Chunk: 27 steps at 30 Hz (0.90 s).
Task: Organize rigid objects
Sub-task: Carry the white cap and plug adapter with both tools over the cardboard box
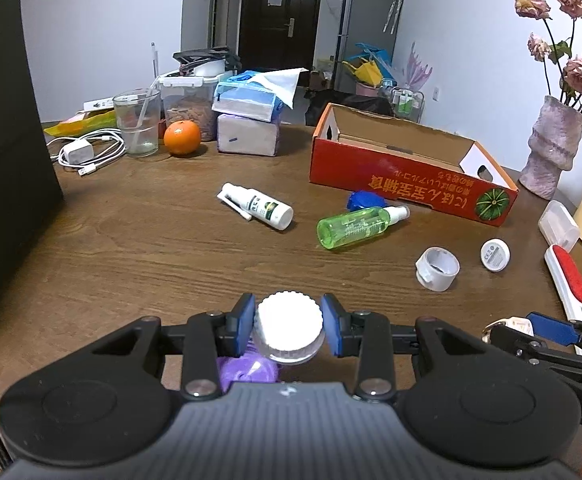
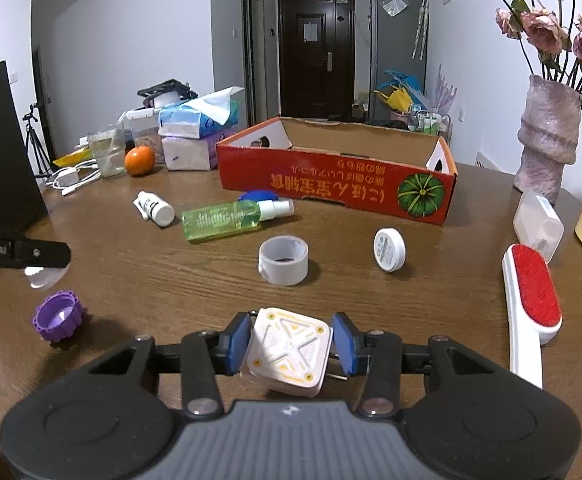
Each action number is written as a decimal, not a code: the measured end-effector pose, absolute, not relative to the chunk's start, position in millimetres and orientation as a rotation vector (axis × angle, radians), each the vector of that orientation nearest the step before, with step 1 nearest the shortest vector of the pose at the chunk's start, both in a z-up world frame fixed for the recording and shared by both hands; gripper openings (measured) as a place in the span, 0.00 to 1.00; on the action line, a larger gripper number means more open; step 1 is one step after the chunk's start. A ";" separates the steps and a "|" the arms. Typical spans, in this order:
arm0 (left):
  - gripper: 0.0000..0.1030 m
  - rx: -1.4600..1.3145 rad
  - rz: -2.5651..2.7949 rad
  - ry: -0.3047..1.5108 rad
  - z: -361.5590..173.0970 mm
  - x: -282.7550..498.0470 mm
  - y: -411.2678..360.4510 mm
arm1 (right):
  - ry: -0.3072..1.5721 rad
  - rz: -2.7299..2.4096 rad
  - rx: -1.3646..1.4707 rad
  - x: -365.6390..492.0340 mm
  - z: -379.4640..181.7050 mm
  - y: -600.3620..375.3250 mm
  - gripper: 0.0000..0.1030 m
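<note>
Above the bench (image 2: 371, 296) — left gripper (image 1: 289, 326) jaws clamped on white-capped jar (image 1: 289, 328), right gripper (image 2: 291, 344) jaws pinching square white charger (image 2: 287, 354); both lifted, likely bound for red box (image 2: 331, 184).

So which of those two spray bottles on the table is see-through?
The green spray bottle, lying beside the blue lid; the smaller white spray bottle is opaque.

Both cameras sit just behind their jaws, low and close over the bench (image 1: 131, 248), tilted down and facing the far door (image 2: 315, 56). Both views share the red box (image 1: 407, 168), green bottle (image 2: 227, 220) and tape roll (image 1: 437, 269); the right view sits further right.
</note>
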<state>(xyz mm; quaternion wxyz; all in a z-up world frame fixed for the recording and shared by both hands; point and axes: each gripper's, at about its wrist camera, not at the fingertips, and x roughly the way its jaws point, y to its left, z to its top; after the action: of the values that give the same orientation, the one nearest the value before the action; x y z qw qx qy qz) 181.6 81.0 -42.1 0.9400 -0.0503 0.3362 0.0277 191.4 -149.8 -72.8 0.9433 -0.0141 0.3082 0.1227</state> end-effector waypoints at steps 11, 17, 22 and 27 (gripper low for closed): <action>0.36 -0.108 0.053 0.670 -34.4 199.2 74.1 | 0.573 0.239 -0.015 202.6 -56.0 -156.4 0.43; 0.36 -0.113 0.040 0.653 -27.4 213.7 67.8 | 0.548 0.220 0.000 213.0 -46.0 -160.7 0.43; 0.36 -0.115 0.027 0.637 -20.2 225.9 62.2 | 0.524 0.206 0.008 224.5 -36.3 -163.3 0.43; 0.36 -0.108 0.016 0.619 -12.3 238.4 56.1 | 0.506 0.194 0.019 235.9 -29.0 -165.9 0.43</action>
<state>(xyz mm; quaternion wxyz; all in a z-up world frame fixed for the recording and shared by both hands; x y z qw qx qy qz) 238.4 56.1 -12.3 0.9510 -0.0530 0.3046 0.0078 235.9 -165.9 -29.0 0.9635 0.0093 0.2498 0.0960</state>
